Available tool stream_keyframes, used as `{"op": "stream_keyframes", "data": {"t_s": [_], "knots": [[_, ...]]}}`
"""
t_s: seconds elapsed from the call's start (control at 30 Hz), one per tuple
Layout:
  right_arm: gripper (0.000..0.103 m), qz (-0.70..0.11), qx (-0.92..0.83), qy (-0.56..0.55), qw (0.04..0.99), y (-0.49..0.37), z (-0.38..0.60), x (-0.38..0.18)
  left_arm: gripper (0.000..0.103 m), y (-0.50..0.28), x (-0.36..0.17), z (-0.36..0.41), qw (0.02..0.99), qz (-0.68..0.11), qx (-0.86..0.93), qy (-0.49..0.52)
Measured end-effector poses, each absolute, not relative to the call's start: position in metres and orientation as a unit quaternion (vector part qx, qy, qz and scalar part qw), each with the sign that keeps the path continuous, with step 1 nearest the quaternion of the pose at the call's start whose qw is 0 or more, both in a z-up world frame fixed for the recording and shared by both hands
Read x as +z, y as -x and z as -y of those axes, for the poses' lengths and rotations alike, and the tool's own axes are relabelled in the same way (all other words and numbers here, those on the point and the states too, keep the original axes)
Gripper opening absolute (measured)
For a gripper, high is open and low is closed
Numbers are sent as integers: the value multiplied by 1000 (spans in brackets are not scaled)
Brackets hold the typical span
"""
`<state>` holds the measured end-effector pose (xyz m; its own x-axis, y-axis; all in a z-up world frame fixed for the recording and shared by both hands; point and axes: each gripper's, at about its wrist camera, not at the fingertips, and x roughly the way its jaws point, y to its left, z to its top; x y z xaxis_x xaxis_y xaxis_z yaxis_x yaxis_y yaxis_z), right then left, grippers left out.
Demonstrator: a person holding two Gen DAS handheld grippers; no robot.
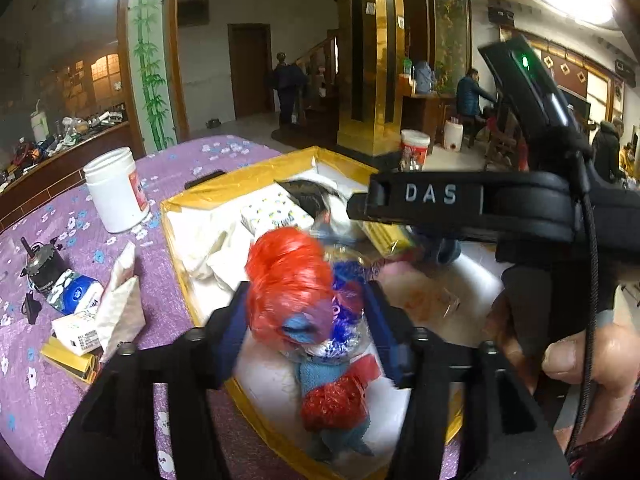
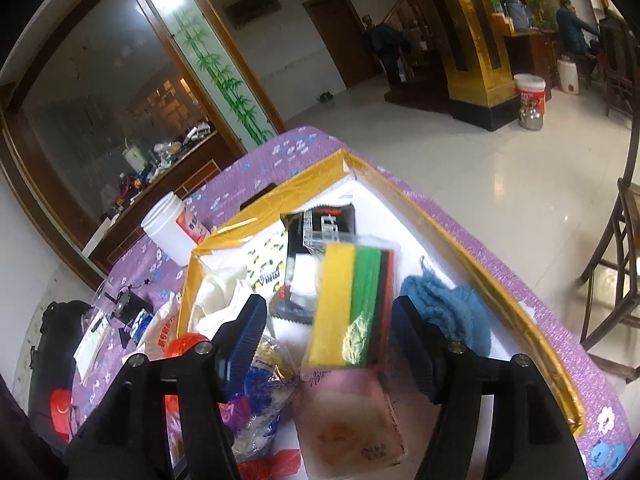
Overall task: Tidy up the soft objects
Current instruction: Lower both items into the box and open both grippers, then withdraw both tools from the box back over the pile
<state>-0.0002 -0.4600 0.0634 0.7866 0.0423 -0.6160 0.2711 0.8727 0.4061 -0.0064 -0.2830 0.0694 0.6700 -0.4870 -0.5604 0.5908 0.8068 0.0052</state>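
Note:
A yellow-rimmed box with a white inside stands on the purple cloth. My left gripper is shut on a clear bag of red and blue soft scrubbers, which hangs over the box's near edge. That bag shows low in the right wrist view. My right gripper is open above the box. A wrapped pack of yellow, green and red sponges sits tilted between its fingers, close to the right one. Blue knitted cloth, a pink towel pack and white cloth lie inside.
A white jar, tissue packs and a small black motor sit on the purple tablecloth left of the box. A wooden chair stands to the right of the table. Several people are far back in the room.

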Motion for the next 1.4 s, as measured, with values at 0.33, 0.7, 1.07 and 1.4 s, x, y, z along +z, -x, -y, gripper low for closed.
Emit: {"op": "stream_keyframes", "data": {"t_s": [0.33,0.7,1.07,1.4], "knots": [[76,-232,-69,-256,936,24,465,86,70,10,79,275,923,-238,-291,-82],[76,-230,-58,-227,945,23,452,91,70,13,81,275,927,-230,-282,-87],[76,-225,-44,-204,952,20,441,94,70,-14,113,221,926,-302,-226,-22],[73,-274,30,-166,947,4,407,89,70,-63,74,76,928,-360,-63,66]]}}
